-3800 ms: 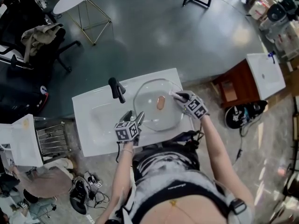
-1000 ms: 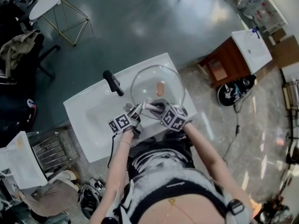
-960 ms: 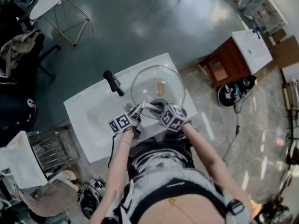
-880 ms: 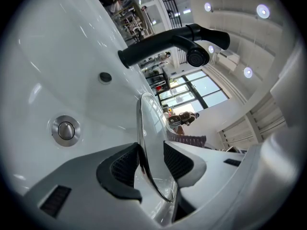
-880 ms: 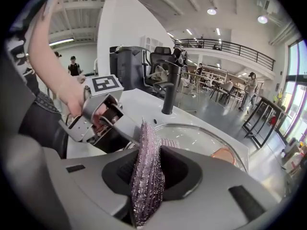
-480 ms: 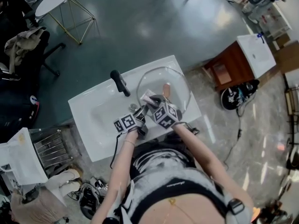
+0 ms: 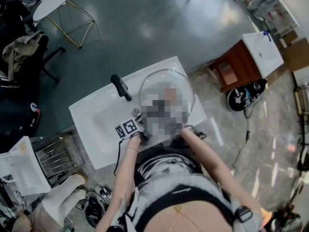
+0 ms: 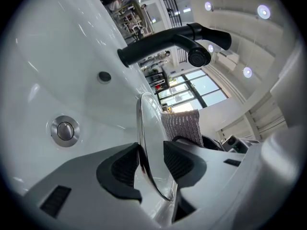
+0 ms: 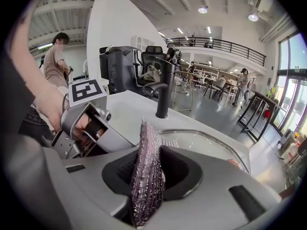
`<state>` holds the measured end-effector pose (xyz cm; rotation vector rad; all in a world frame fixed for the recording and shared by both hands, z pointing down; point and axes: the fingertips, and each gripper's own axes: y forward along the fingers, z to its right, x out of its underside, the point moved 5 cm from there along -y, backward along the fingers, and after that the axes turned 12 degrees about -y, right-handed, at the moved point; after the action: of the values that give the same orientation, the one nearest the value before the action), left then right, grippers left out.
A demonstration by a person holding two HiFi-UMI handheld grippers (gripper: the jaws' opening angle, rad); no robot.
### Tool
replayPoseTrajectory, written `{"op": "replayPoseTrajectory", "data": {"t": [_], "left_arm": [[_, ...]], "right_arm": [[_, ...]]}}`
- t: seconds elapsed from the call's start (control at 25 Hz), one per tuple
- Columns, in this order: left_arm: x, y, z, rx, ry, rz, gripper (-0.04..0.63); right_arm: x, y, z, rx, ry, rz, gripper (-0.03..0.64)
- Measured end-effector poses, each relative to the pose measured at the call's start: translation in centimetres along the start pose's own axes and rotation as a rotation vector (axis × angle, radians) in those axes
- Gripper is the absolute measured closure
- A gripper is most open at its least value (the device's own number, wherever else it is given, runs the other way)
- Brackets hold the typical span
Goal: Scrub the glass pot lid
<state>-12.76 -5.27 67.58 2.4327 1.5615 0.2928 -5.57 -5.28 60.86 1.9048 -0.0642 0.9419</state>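
Left gripper view: left gripper point(image 8: 146, 163) half-closed, clamping rim of round clear glass pot lid point(image 8: 152, 138), edge-on over white ceramic sink point(image 8: 53, 47). Right gripper point(image 9: 149, 172) pinching grey knitted scrubbing cloth point(image 9: 147, 145), near lid.

Grey left gripper point(image 8: 146, 164), black-white marker cube point(image 7: 126, 128)

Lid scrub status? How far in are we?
Done: the left gripper is clamped on the rim of the glass lid, holding it over the white sink. The right gripper is shut on the scrubbing cloth.
In hand: the cloth is at the lid near the left gripper; contact isn't clear.
Left: probably most of the scrubbing. No suds or wiped patch shows, so progress can't be judged.
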Motion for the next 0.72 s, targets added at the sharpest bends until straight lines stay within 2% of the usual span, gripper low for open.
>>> {"op": "replayPoseTrajectory", "data": {"t": [0.2, 0.72], "left_arm": [[0.0, -0.1, -0.1, -0.013, 0.0, -0.001, 0.433], [0.1, -0.3, -0.2, -0.028, -0.007, 0.021, 0.428]], "right_arm": [[1.4, -1.0, -1.6, -0.034, -0.046, 0.018, 0.518], [4.0, -3.5, -2.0, -0.114, -0.075, 0.057, 0.518]]}}
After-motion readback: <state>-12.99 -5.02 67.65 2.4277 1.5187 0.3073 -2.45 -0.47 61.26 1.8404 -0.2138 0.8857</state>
